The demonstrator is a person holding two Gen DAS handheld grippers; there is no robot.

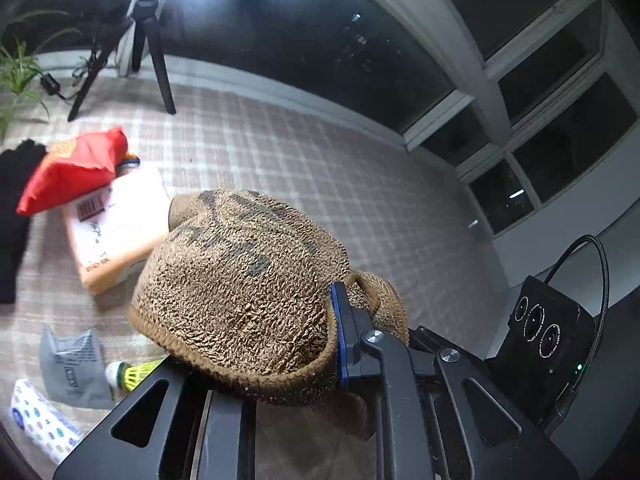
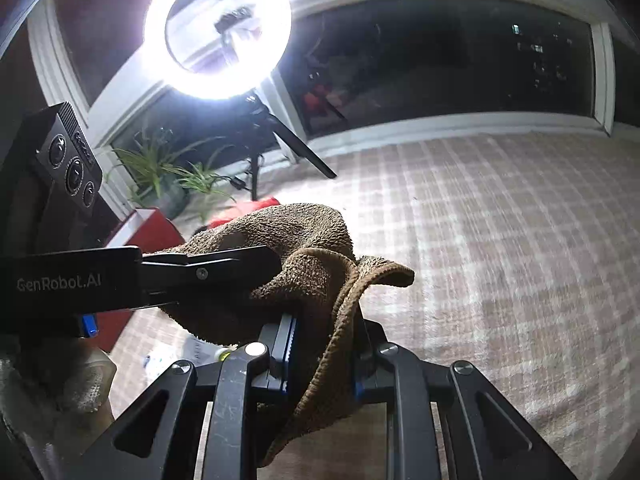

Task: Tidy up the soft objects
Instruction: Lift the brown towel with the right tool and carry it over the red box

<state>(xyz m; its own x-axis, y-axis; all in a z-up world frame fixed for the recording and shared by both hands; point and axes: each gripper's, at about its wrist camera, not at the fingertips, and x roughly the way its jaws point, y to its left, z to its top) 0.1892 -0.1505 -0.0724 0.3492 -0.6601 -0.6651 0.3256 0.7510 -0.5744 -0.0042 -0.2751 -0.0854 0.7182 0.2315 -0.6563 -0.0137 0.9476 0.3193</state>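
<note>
Brown terry towel (image 1: 240, 292) hangs clear of the checked blanket (image 1: 280, 152), carried between both grippers. In the left wrist view it drapes in a bunched mound over the left gripper (image 1: 280, 376), whose jaws are fully closed on the hemmed edge; only the blue pad of one finger shows beside the cloth. In the right wrist view the right gripper (image 2: 320, 344) is clamped on another section of the same towel (image 2: 304, 248), with the hem running down between its blue-padded fingers.

The left gripper also appears in the right wrist view (image 2: 272, 264), entering from the left and biting the cloth just beside the right gripper. Gripping two near points on the edge probably serves to spread or fold the towel, since a single grip leaves it slack and bunched.

Around the towel, on the blanket, lie further items: a pale pink packet (image 1: 116, 224) with a red bag (image 1: 76, 172) resting on it, a black garment (image 1: 16, 216) at the far left, a grey pouch (image 1: 76, 364), a yellow shuttlecock (image 1: 132, 374) and a patterned tissue pack (image 1: 36, 420).

Farther back stand a tripod (image 1: 140, 52) with a ring light (image 2: 218, 28), a green plant (image 2: 168, 168) and a dark window (image 2: 440, 60).
</note>
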